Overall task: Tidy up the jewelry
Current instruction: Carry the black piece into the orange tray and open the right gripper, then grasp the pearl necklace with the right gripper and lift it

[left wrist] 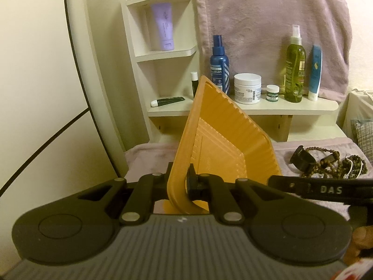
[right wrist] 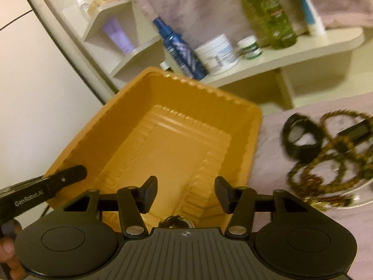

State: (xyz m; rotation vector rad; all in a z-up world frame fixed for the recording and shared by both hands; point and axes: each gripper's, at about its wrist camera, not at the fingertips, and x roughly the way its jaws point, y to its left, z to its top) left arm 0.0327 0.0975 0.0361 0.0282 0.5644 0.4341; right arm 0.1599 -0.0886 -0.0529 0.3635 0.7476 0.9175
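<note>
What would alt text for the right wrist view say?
The open right gripper hovers over an orange tray, empty but for a small metallic item at its near edge; the left gripper clamps its left rim. Beaded necklaces and a black bracelet lie to the right, toiletries on a shelf behind.

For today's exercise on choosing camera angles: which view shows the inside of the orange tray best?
The right wrist view. It looks down into the orange tray, showing its ribbed floor and all four walls. The left wrist view sees the tray nearly edge-on, tilted, with the left gripper clamped on its rim, so only part of the inside shows.
</note>
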